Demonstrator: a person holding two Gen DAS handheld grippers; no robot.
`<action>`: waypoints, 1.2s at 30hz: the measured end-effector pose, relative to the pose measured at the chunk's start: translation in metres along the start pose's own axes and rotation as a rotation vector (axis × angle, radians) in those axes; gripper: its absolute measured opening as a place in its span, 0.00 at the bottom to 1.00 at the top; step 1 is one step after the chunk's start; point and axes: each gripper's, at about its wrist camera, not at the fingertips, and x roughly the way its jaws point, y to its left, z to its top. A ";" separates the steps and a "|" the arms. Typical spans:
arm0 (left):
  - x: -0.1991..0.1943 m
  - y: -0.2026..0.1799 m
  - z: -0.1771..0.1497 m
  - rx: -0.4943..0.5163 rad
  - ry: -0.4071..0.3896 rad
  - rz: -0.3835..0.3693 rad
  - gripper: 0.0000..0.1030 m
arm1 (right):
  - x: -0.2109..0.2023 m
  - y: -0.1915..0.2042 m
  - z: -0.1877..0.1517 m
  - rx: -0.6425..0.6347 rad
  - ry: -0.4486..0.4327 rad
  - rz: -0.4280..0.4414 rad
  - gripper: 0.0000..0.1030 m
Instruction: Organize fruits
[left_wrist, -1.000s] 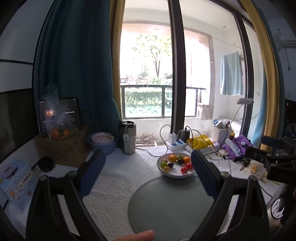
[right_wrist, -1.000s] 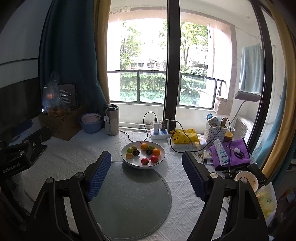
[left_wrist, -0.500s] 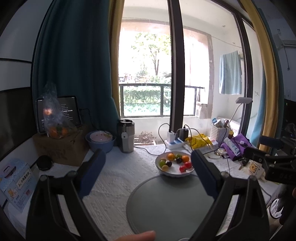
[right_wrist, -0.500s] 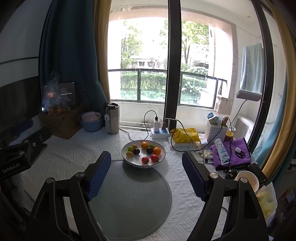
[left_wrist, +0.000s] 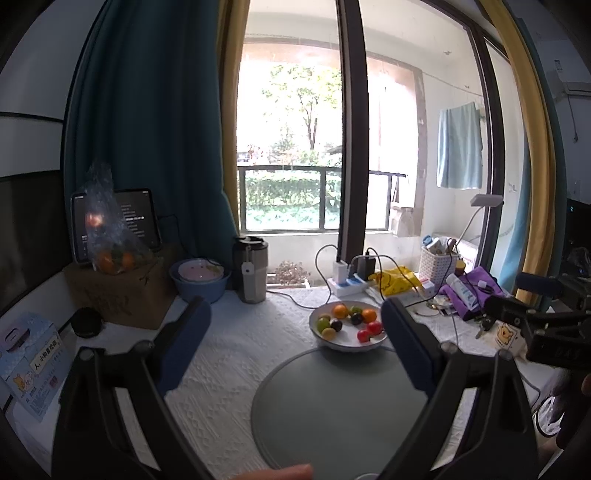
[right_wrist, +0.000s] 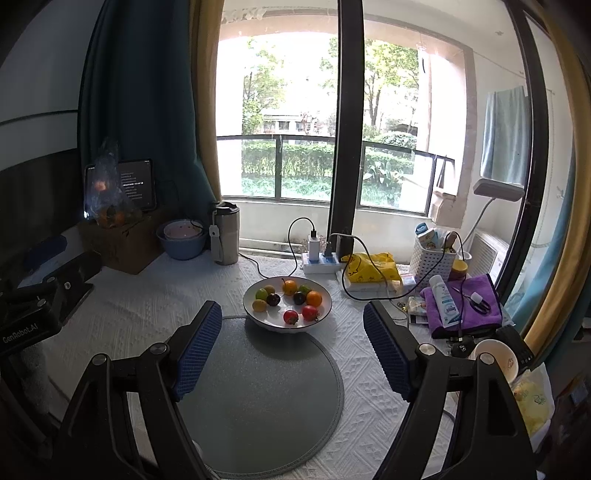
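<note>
Fruits (right_wrist: 288, 299) in bowl (right_wrist: 321, 317) lie beyond both wide-apart jaws, apparently untouched.

Daylight poured through the window (right_wrist: 317, 122) at twelve o'clock, blown out; edges were dark, bent by fisheye.

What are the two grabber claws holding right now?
Nothing. The left gripper and the right gripper are both open and empty; the fruits all sit in the white bowl.
</note>
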 end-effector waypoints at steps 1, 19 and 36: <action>0.000 0.000 0.000 0.000 0.000 0.000 0.92 | 0.000 0.000 0.000 0.000 -0.001 0.000 0.79; 0.000 -0.001 -0.001 0.001 0.002 -0.003 0.92 | 0.000 0.000 0.000 0.000 0.001 0.000 0.79; -0.001 -0.001 -0.003 0.006 -0.004 0.004 0.92 | 0.001 0.004 -0.001 -0.002 0.002 0.002 0.79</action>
